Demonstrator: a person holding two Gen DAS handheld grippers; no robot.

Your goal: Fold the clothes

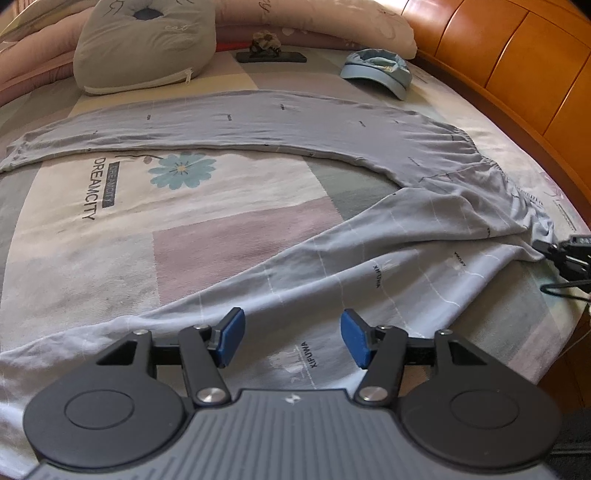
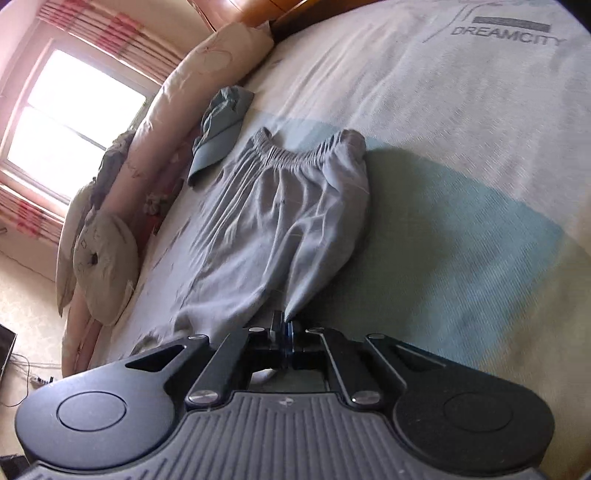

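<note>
Grey trousers (image 1: pixel 258 125) lie spread on the bed, one leg stretched flat across the far side and the other leg (image 1: pixel 369 266) running diagonally toward me. My left gripper (image 1: pixel 291 332) hovers over that near leg, open, its blue pads (image 1: pixel 232 339) apart with nothing pinched. In the right wrist view the trousers (image 2: pixel 266 221) run from the gathered elastic waistband (image 2: pixel 295 155) down to a drawn-out point of cloth at my right gripper (image 2: pixel 287 325), which is shut on it. The right gripper (image 1: pixel 546 249) also shows at the left wrist view's right edge, where the cloth is pulled taut to a tip.
A blue cap (image 1: pixel 376 70) lies beyond the waistband, seen too as the cap (image 2: pixel 218 129) beside the trousers. A grey cushion (image 1: pixel 144 44) and a long pink bolster (image 1: pixel 332 26) line the far edge. A dark flat item (image 1: pixel 271 57) rests there. A wooden headboard (image 1: pixel 517 55) curves along the right.
</note>
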